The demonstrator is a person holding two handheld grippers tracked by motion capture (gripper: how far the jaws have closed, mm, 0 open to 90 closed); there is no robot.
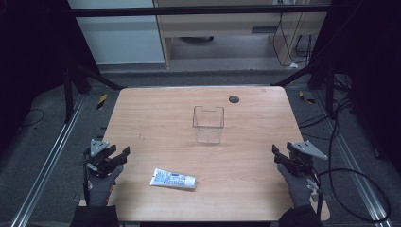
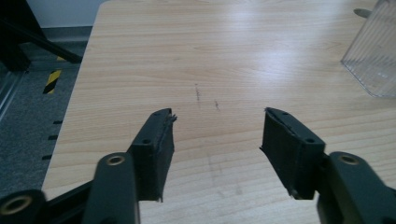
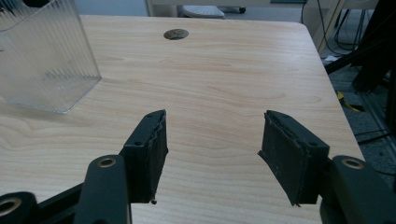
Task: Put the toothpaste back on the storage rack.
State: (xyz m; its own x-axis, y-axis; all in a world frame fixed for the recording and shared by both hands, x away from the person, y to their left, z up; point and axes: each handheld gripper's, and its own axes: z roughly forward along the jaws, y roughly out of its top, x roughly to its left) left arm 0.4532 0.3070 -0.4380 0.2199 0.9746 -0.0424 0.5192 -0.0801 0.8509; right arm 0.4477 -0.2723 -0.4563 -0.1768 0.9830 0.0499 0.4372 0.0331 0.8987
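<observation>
The tube point(image 1: 172, 179), white with blue print, lay flat on the tabletop point(image 1: 246, 142) near the person's edge, between the two hands and somewhat nearer the left one. It was lying on its side with its long axis running almost across the tabletop, which judging by the layout left it easy to pinch from above. Its print was too small to read, so no brand or wording could be made out

Beyond it, near the middle of the tabletop, stood a clear ribbed plastic container point(image 1: 208, 124), upright and open at the top, well apart from the tube. Its place in easy reach of both hands suggested it was meant to receive the tube, though that was only a judgement. It appeared empty. A small dark round disc point(image 1: 233, 99) sat in the wood near the far edge

The left claw point(image 1: 113, 158) hovered over the left edge of the tabletop, its jaws spread with only bare wood between them. The right claw point(image 1: 283, 158) hovered at the right edge, and in the right gripper view its jaws also stood apart with nothing gripped. Both pointed towards the middle, apparently poised before any reach, and neither touched the tube or the container
</observation>
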